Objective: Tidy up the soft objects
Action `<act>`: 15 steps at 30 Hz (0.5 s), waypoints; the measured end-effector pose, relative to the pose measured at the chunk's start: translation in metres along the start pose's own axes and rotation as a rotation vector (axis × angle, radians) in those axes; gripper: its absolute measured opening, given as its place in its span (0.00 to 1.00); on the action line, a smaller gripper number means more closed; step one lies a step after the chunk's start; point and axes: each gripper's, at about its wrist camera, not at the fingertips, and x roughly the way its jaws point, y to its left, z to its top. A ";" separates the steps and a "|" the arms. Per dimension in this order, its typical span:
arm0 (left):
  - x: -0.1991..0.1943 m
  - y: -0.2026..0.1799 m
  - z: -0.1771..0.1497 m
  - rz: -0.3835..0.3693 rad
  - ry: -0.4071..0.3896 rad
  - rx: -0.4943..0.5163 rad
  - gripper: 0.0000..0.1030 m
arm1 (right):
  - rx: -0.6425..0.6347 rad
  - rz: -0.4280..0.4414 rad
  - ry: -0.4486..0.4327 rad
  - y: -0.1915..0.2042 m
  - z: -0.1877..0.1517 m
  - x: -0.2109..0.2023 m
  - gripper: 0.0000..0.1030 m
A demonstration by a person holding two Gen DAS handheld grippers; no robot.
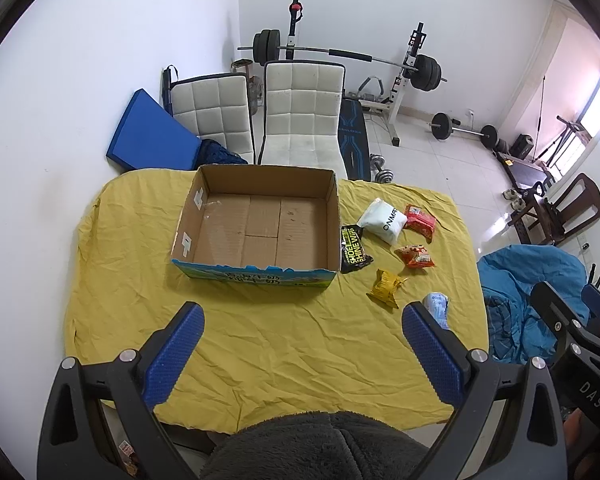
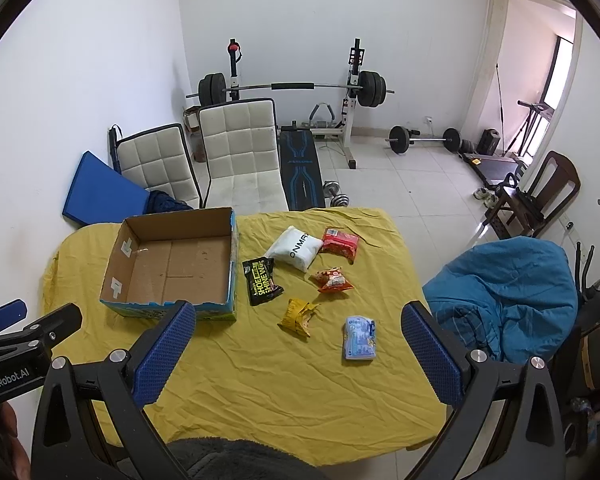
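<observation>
right wrist view: six crinkled soft packets [image 2: 296, 316] beside empty cardboard box [image 2: 172, 268]

Pale blue packet [image 1: 437, 307]: partly hidden behind a finger, left wrist view.
Box front print [image 1: 256, 279]: too small to be read.
Bench [image 2: 260, 380]: near edge covered by grey fleece [image 2: 236, 462].

Wrinkled yellow cloth [image 2: 260, 380]; matt cardboard box [image 2: 172, 268], glossy plastic packets [image 2: 360, 338]

Left gripper [image 1: 303, 346] and right gripper [image 2: 298, 347] both spread wide, holding nothing.
</observation>
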 end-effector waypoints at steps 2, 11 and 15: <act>0.000 0.000 0.000 0.000 -0.001 0.000 0.99 | -0.001 -0.003 0.000 0.000 0.000 0.000 1.00; 0.011 -0.005 0.001 -0.011 0.016 0.006 0.99 | 0.024 -0.008 0.018 -0.008 -0.002 0.011 1.00; 0.025 -0.013 0.005 -0.011 0.022 0.023 0.99 | 0.061 -0.030 0.063 -0.024 -0.003 0.037 1.00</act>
